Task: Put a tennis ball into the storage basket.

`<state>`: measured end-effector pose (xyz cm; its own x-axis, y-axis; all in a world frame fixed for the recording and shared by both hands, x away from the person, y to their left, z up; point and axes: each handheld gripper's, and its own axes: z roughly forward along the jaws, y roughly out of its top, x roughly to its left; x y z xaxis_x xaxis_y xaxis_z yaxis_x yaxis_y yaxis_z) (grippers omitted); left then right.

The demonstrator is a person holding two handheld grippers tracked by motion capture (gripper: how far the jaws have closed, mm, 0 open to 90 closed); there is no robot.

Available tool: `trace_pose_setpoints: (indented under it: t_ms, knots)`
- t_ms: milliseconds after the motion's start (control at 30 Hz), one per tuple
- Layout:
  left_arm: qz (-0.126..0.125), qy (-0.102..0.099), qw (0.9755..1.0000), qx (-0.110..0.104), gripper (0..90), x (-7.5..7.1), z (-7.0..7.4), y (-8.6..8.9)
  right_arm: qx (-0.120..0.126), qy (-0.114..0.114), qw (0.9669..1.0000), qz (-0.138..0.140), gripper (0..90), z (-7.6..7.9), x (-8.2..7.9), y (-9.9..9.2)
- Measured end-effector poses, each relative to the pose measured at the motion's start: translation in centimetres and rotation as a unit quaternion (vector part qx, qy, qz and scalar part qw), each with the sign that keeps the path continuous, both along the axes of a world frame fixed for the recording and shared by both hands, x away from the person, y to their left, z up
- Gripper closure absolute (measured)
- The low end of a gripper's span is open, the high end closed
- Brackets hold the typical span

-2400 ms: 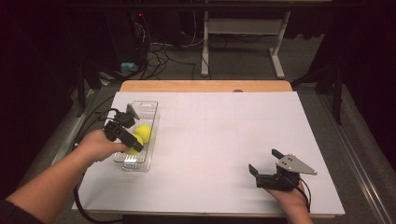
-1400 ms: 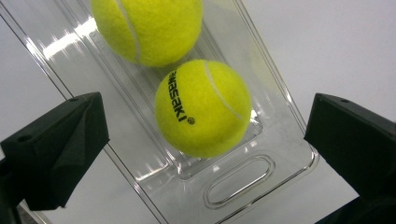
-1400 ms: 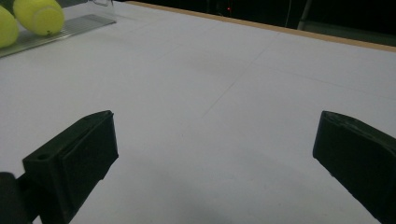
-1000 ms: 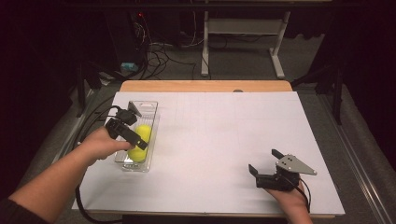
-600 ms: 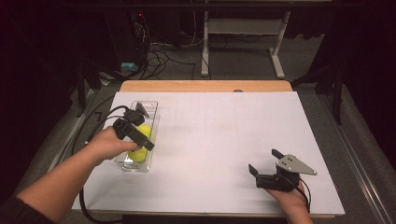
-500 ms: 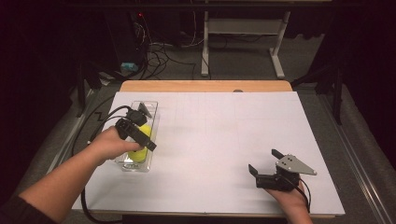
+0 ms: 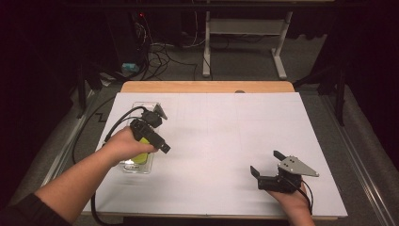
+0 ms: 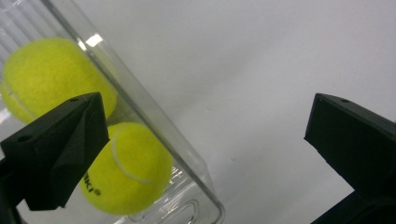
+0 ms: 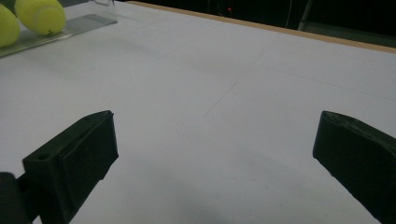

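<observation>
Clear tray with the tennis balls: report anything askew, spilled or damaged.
Nothing stands out. The clear tray sits flat on the white table with both tennis balls inside it. No cracks or spills show. The left tool is open above the tray's edge, holding nothing.

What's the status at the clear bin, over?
Left gripper open, empty, over the clear plastic bin wall. Two yellow tennis balls inside the bin. Right gripper open, idle on the white table. Nothing in the way.
</observation>
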<state>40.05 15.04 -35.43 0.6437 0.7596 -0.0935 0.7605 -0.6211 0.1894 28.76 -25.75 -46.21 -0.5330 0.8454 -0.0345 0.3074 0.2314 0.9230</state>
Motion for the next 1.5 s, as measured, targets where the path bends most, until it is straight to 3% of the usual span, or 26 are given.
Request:
trace_pose_setpoints:
  t_ms: [667, 1100, 1267, 1500]
  knots:
    - [-0.031, -0.002, 0.9995, -0.009, 0.7, -0.4, 0.1, -4.8, 0.001, -0.001, 1.0000, 0.001, 0.0, 0.0, -0.1, 0.0]
    - [-0.036, -0.002, 0.9993, -0.012, 0.7, -0.5, -0.1, -5.7, 0.001, -0.001, 1.0000, 0.000, 0.0, 0.0, -0.1, 0.1]
    - [-0.035, -0.004, 0.9991, -0.023, 0.7, -0.5, -1.0, -5.7, 0.003, -0.003, 1.0000, 0.002, 0.0, 0.1, -0.2, 0.1]
    - [-0.037, 0.007, 0.9991, -0.019, 0.6, -0.7, -3.1, -5.9, 0.003, -0.004, 1.0000, 0.001, 0.0, 0.1, -0.2, 0.1]
